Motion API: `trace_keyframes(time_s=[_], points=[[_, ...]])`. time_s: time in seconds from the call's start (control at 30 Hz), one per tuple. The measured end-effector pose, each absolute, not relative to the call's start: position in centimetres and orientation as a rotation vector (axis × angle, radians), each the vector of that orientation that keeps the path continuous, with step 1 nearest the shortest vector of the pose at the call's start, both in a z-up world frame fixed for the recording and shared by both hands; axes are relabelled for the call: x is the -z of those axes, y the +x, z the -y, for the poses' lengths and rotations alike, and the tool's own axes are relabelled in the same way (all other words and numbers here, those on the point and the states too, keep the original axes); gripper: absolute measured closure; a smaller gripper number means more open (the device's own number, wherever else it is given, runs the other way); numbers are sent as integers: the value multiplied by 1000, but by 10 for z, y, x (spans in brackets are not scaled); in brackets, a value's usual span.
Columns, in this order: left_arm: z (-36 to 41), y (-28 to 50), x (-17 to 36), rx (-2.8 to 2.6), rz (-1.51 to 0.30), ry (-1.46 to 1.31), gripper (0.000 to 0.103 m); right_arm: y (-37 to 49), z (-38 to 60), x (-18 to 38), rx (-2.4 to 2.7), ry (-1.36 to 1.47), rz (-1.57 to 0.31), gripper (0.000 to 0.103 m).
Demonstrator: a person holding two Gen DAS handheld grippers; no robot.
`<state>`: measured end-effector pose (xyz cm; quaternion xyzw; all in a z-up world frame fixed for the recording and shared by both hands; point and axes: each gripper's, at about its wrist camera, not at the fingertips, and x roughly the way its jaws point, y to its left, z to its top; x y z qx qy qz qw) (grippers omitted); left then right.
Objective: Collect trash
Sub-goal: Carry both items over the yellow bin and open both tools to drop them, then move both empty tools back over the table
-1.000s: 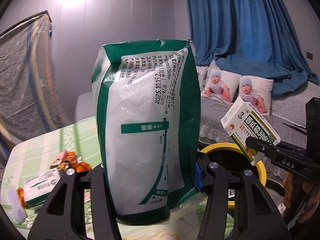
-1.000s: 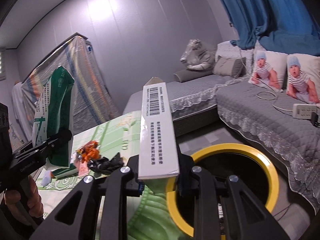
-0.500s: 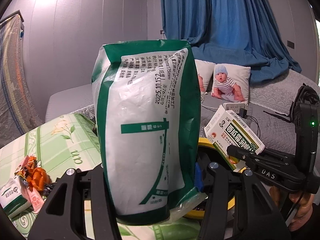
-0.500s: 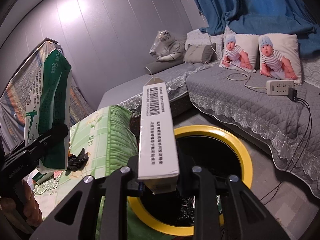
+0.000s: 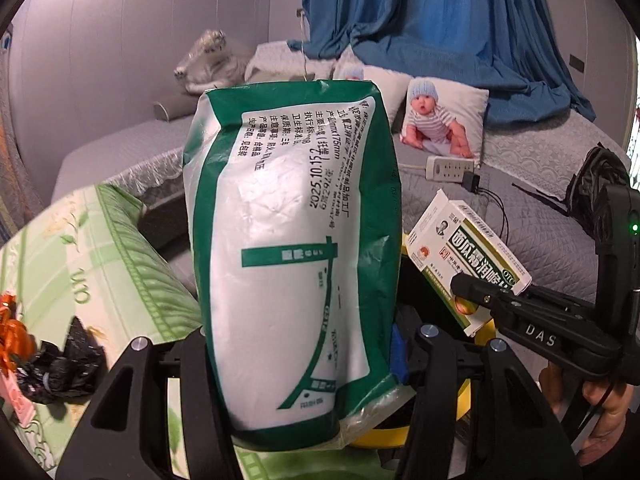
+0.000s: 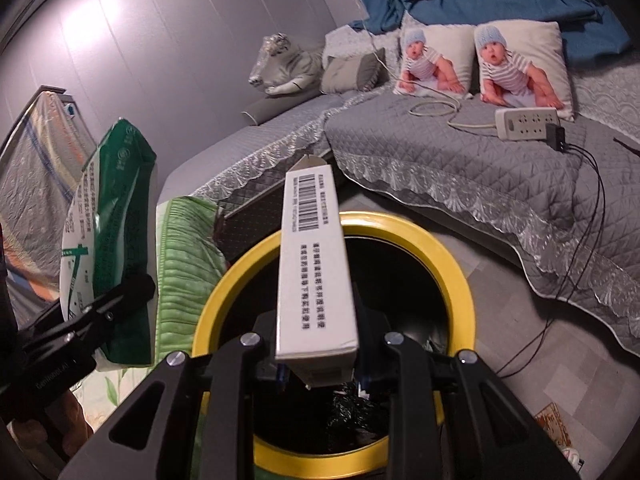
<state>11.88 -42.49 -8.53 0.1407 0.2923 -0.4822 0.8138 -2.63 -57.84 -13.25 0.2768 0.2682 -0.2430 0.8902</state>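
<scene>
Left gripper [image 5: 304,344]: jaws clenched on a green-and-white plastic packet [image 5: 292,248], held upright, just left of the bin's rim.
Right gripper [image 6: 320,364]: jaws clenched on a medicine box [image 6: 316,264], barcode side up, tilted forward over the bin's opening.
Bin [image 6: 460,280]: yellow-rimmed, dark inside, standing on the floor between the surface and the bed; dark crumpled trash lies at its bottom.
Surface [image 5: 100,248]: green floral cover, beside the bin; a black crumpled bag [image 5: 64,364] and an orange wrapper [image 5: 12,332] lie on it.
Bed [image 6: 440,160]: grey quilted cover, carrying a white power strip [image 6: 526,122] and two baby-print pillows [image 6: 520,64].
Farthest: blue curtain [image 5: 440,20] behind the pillows.
</scene>
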Motion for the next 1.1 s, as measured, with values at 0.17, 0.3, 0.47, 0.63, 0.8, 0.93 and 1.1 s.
trace_keyframes(time_s=[0.17,0.3,0.47,0.63,0.8,0.93,1.1], points=[[439,130,102,1031,-691,301,49,-28,588,138,520,598,-566,80],[437,133,102,1013,-682,274,28,-31,591,136,544,596,-556,67],[430,132,94,993,-646,233,9,-41,597,132,605,606,-526,46],[408,137,82,948,-633,153,8,-52,592,122,620,594,-486,44],[371,143,57,871,-564,91,8,-48,577,105,586,528,-469,44],[333,147,32,806,-483,75,8,-30,552,89,516,466,-454,44],[256,156,10,661,-381,68,8,11,499,70,344,350,-450,44]])
